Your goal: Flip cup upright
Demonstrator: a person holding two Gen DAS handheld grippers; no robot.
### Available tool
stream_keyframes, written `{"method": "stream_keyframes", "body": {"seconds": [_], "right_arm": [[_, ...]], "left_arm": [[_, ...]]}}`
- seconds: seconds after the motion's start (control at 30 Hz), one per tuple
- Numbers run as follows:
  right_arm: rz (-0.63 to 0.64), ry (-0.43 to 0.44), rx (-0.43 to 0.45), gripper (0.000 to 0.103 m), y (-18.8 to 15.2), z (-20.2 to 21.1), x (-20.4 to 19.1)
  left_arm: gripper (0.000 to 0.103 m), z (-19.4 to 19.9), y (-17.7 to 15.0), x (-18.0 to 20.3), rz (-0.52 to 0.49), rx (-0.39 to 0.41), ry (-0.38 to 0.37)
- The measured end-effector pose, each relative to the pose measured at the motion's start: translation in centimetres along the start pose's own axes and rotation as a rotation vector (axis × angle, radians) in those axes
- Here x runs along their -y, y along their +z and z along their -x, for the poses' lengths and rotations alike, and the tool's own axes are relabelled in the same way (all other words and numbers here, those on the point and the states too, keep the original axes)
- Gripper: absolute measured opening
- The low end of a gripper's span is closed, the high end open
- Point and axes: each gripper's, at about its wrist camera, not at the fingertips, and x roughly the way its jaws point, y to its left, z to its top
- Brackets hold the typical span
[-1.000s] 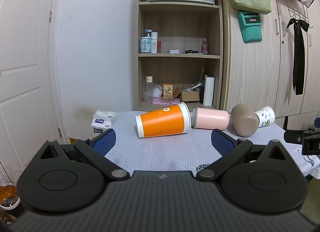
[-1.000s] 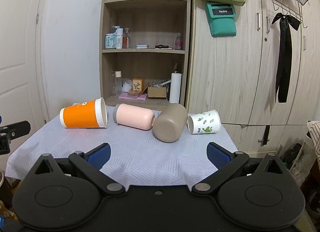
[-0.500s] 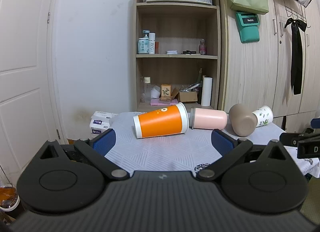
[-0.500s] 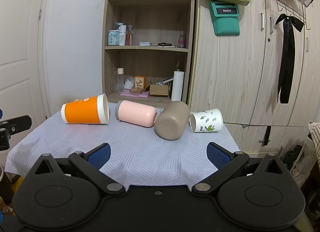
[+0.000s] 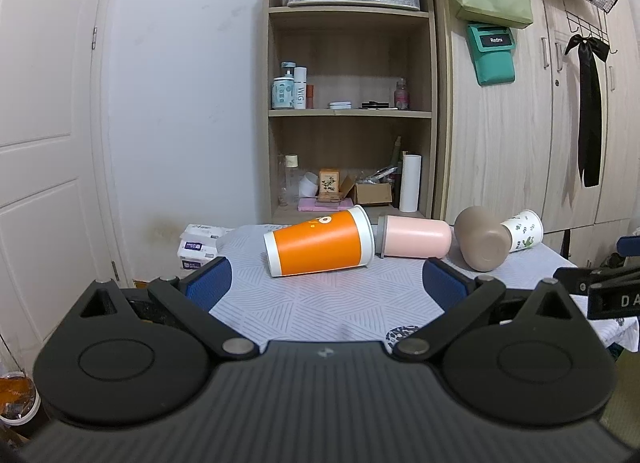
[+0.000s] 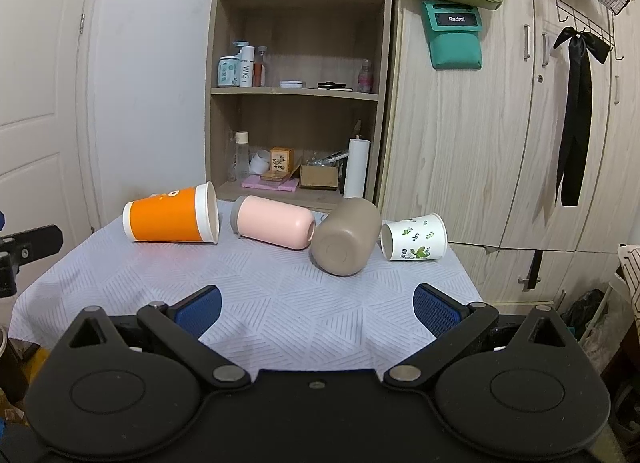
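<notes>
Several cups lie on their sides in a row on a table with a white patterned cloth [image 6: 280,303]: an orange cup [image 5: 320,243] [image 6: 170,219], a pink cup [image 5: 414,237] [image 6: 274,223], a taupe cup [image 5: 482,245] [image 6: 344,239] and a white leaf-print cup [image 5: 524,229] [image 6: 414,237]. My left gripper [image 5: 326,281] is open and empty, short of the orange cup. My right gripper [image 6: 316,309] is open and empty, short of the taupe cup.
A wooden shelf unit [image 5: 348,111] with bottles and boxes stands behind the table. Wooden cabinets [image 6: 500,123] are at the right, a white door [image 5: 44,143] at the left. Tissue packs [image 5: 196,247] lie off the table's far left corner.
Both grippers have pulled back and risen slightly; the cups sit a little lower and farther in view. Nothing was grasped and the cups have not moved.
</notes>
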Motion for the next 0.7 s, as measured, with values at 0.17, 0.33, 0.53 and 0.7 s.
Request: {"method": "stream_keyframes", "body": {"seconds": [0.17, 0.33, 0.53, 0.7], "right_arm": [[0.002, 0.001, -0.002, 0.103, -0.1, 0.0, 0.0], [0.002, 0.011, 0.003, 0.103, -0.1, -0.2, 0.0], [-0.013, 0.121, 0.034, 0.103, 0.3, -1.7, 0.3], [-0.001, 0.21, 0.009, 0.103, 0.9, -4.9, -0.2]], "left_arm": [[0.103, 0.1, 0.0, 0.0, -0.004, -0.001, -0.007], [0.103, -0.4, 0.7, 0.0, -0.04, -0.003, -0.06], [0.103, -3.7, 3.0, -0.6, -0.184, -0.048, -0.191], [0.103, -9.4, 3.9, -1.2, -0.381, -0.117, -0.261]]}}
